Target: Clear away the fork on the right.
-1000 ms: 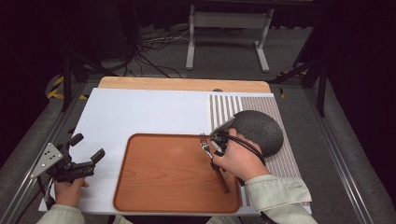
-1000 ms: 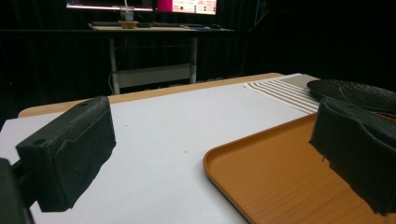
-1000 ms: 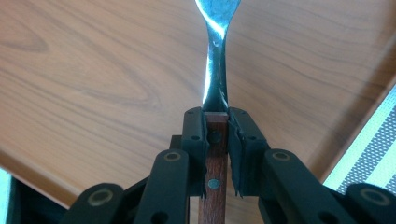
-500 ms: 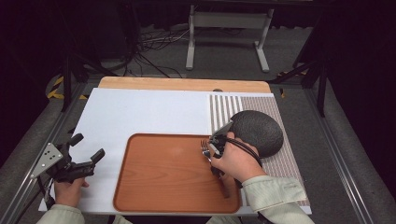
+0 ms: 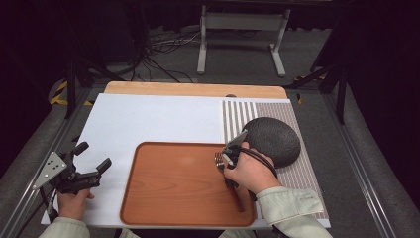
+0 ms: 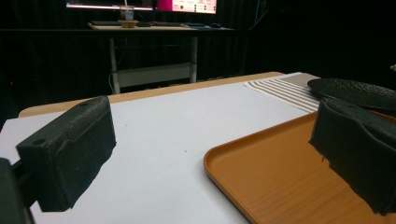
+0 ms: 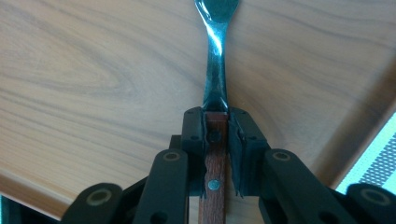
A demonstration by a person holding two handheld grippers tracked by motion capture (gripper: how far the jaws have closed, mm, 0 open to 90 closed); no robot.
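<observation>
A fork [image 5: 218,159] with a metal head and a brown wooden handle [image 7: 214,172] is in my right gripper [image 5: 228,161]. Its jaws are shut on the top of the handle, just below the metal neck [image 7: 215,70]. The fork lies low over the right part of the orange-brown wooden tray [image 5: 173,183]; I cannot tell whether it touches the tray. My left gripper [image 5: 94,156] is held at the table's front left corner, beside the tray's left rim [image 6: 224,158]. It stands open [image 6: 212,154] with nothing between its black pads.
A dark rough round plate [image 5: 271,140] rests on a striped mat [image 5: 237,116] at the right, just behind my right hand. A white sheet [image 5: 148,119] covers the table's left and middle. A metal stand [image 5: 240,29] is on the floor beyond the far edge.
My right hand and the fork have shifted slightly toward the near side of the tray. The left gripper has stayed where it was.
</observation>
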